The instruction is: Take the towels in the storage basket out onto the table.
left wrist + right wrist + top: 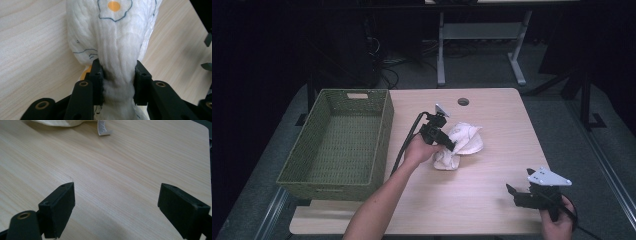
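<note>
The white cloth (460,143) lies crumpled on the light wooden table (492,210), a little beyond the table's middle and well to the right of the green woven basket (343,145). The basket sits at the table's left edge and partly overhangs it. Taking the cloth as landmark: the round cable hole (463,102) in the tabletop is beyond it, toward the far edge.

The left gripper (448,143) sits at the near-left side of the cloth, held by the left hand (418,150), with the forearm running back toward the near edge of the table. In the left gripper view, a bunched fold of the cloth (117,50) passes between the two black pads (98,75), which touch the fabric on both sides. The left gripper is grasping the cloth. The fabric is gathered into a narrow neck at the pads and widens out above them. The cloth carries a fried-egg print (114,7), a blue outline with an orange centre.

The right gripper (513,192) is well apart from the cloth, to its near-right and close to the table's near edge, held by the right hand (557,222). In the right gripper view its jaws stand wide, released, with bare tabletop (120,182) between them. At the top of that view, an edge of the cloth (57,122) and a small sewn label (103,127) lie on the wood.
</note>
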A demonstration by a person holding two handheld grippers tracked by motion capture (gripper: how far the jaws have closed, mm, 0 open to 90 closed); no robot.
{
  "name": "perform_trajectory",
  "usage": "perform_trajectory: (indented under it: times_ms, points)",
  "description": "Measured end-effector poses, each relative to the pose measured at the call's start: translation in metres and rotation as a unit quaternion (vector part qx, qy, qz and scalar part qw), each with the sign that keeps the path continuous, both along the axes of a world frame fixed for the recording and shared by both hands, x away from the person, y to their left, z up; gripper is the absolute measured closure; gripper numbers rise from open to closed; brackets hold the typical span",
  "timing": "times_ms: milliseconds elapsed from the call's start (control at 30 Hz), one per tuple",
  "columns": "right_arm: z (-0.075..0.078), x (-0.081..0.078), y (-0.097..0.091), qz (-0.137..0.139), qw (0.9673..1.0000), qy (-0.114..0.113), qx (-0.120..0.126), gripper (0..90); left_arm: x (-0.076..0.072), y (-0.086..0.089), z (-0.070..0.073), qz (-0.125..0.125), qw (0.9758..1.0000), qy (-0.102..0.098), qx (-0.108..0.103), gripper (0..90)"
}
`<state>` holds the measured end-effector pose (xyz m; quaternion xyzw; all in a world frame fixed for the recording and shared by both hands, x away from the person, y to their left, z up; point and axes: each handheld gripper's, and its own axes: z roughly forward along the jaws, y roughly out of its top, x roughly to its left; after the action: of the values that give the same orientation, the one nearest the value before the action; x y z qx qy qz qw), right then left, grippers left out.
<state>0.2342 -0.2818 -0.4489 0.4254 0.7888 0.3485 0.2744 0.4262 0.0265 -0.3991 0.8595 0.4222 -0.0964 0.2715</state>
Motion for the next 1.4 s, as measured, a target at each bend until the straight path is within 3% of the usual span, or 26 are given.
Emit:
perform_trajectory:
  times_ms: [333,433,467,933,1167,1400]
  points:
    - [0.001,-0.001,0.001,0.002,1.0,-0.001,0.0,13.9,-0.004,-0.002,-0.001,-0.005,1.0,-0.001,-0.003,58.6]
    - [0.001,0.0,0.001,0.004,1.0,-0.002,-0.003,13.9,-0.007,-0.001,-0.001,-0.002,0.9994,0.01,-0.032,56.8]
    - [0.0,0.0,0.001,0.004,1.0,-0.002,-0.002,13.9,-0.009,-0.001,-0.001,-0.002,0.9994,0.01,-0.033,56.1]
    - [0.0,0.001,0.003,0.005,1.0,-0.002,-0.006,13.9,-0.029,0.014,0.01,-0.012,0.9987,-0.028,-0.041,48.9]
    - [-0.001,0.002,0.004,0.003,1.0,0.0,-0.009,13.9,-0.04,0.03,0.008,-0.005,0.9981,-0.037,-0.049,47.7]
    - [-0.003,0.004,0.002,-0.002,0.9999,0.004,-0.009,13.9,-0.051,0.041,0.003,-0.015,0.9976,-0.036,-0.057,46.6]
